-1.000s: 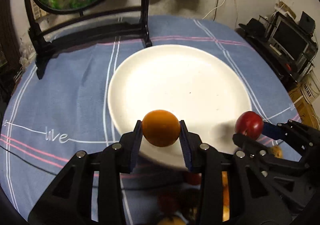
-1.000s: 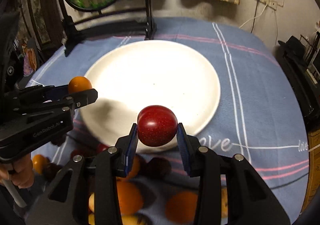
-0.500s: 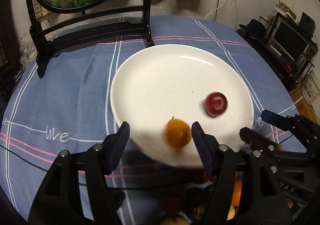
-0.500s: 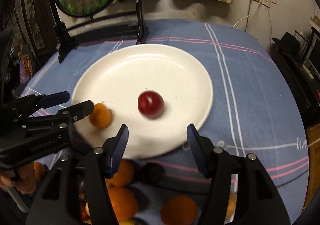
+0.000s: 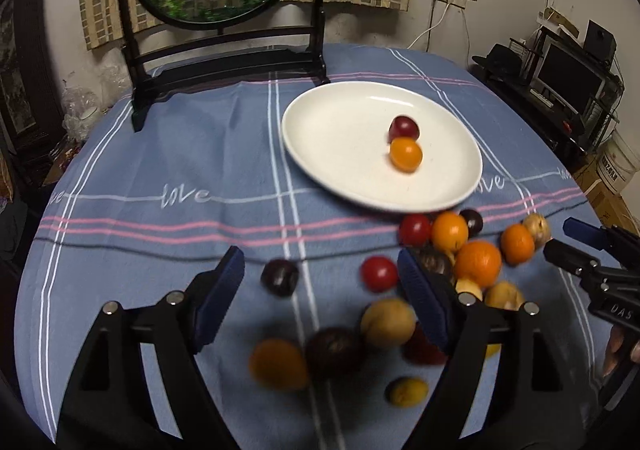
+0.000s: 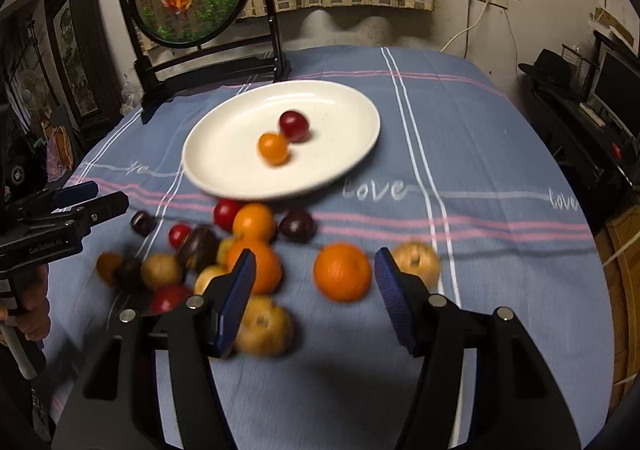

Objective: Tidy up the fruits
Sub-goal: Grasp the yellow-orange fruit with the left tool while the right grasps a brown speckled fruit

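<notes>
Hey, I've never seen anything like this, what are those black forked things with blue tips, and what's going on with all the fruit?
Those are hand-held tongs, one in each of a person's hands, each carrying a camera that looks out along its two fingers. One picture comes from the left tongs, the other from the right tongs; each also shows the other tongs at its edge. Both have just been opening and hold nothing. On the blue striped tablecloth sits a round white plate with a small orange fruit and a dark red plum touching on it. A loose pile of oranges, plums and yellowish fruit lies in front of the plate, waiting.
</notes>
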